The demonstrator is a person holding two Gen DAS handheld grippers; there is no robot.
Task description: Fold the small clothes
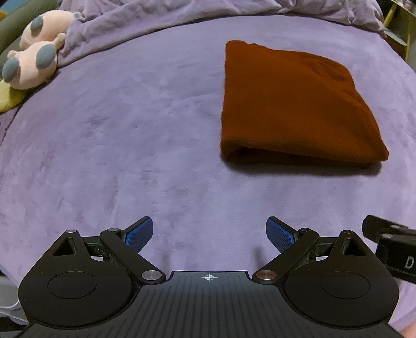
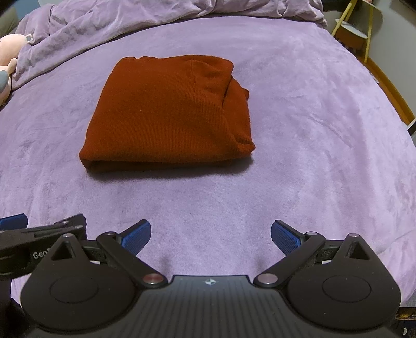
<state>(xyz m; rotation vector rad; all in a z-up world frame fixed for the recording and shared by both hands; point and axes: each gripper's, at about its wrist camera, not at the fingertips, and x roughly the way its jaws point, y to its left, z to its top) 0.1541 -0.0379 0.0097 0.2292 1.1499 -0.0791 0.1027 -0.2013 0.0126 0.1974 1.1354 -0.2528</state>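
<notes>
Basically just lying flat on the purple blanket (image 2: 299, 182), rust sweater (image 2: 166, 114) folded, fold edge facing both grippers. Left gripper (image 1: 209, 234) and right gripper (image 2: 210, 235) hovering, fingers spread, gripping nothing.

Two low wrist views, side by side, sharing the folded garment (image 1: 293, 104)

I see a rust-red ribbed garment (image 2: 166, 114) on a plain lilac blanket (image 2: 299, 161); my pads (image 1: 137, 234) are blue.

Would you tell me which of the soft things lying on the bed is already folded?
The rust-red garment, a neat flat rectangle on the purple blanket. The pink plush toy and the rumpled duvet lie unfolded at the far edge.
</notes>
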